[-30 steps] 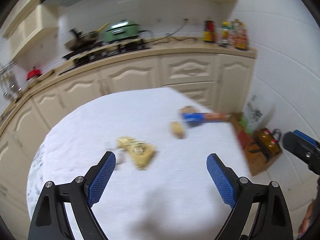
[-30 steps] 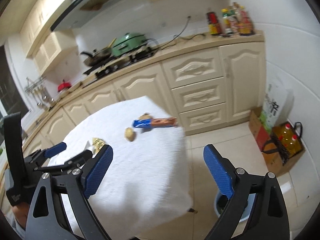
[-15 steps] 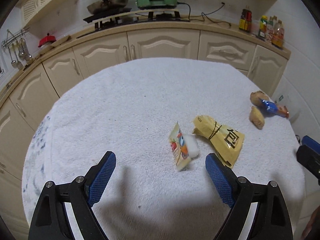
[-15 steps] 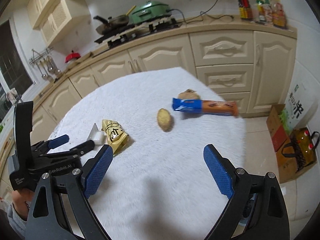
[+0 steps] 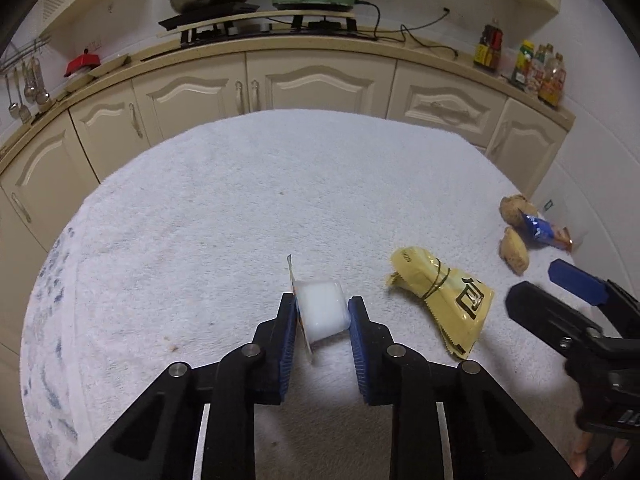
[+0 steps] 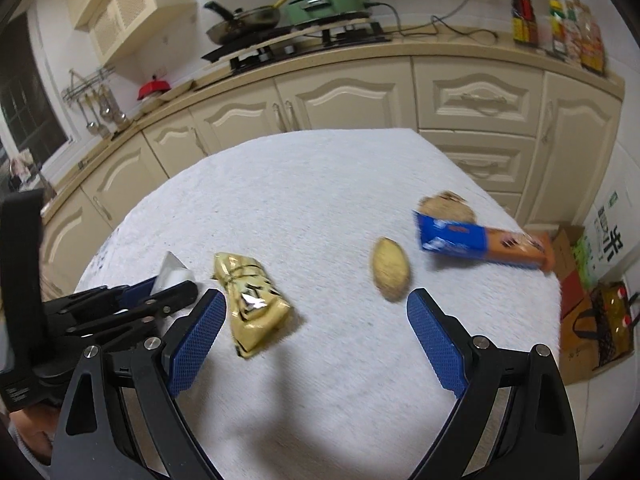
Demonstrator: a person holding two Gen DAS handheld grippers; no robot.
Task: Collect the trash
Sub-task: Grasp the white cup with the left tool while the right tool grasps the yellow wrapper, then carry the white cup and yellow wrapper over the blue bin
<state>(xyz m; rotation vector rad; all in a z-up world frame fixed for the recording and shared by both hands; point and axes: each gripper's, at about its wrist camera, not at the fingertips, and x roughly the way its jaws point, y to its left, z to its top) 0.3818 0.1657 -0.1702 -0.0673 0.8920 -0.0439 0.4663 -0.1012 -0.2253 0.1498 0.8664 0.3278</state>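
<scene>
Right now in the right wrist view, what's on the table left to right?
Small white cup in the left claw → yellow wrapper → oval potato-like lump → blue-and-orange biscuit pack. The brown lump behind the pack overlaps it, so it is left out.

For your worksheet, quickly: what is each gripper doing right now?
Left gripper: just closed on the small white cup.
Right gripper: open, empty.

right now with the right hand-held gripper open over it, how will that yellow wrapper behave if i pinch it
The yellow wrapper looks crumpled and creased, so it will probably flex and crush rather than stay stiff. Its glossy foil may slip between the pads. It looks flat and empty, so likely very light; it may slide on the white tablecloth before the right hand-held gripper closes.
</scene>
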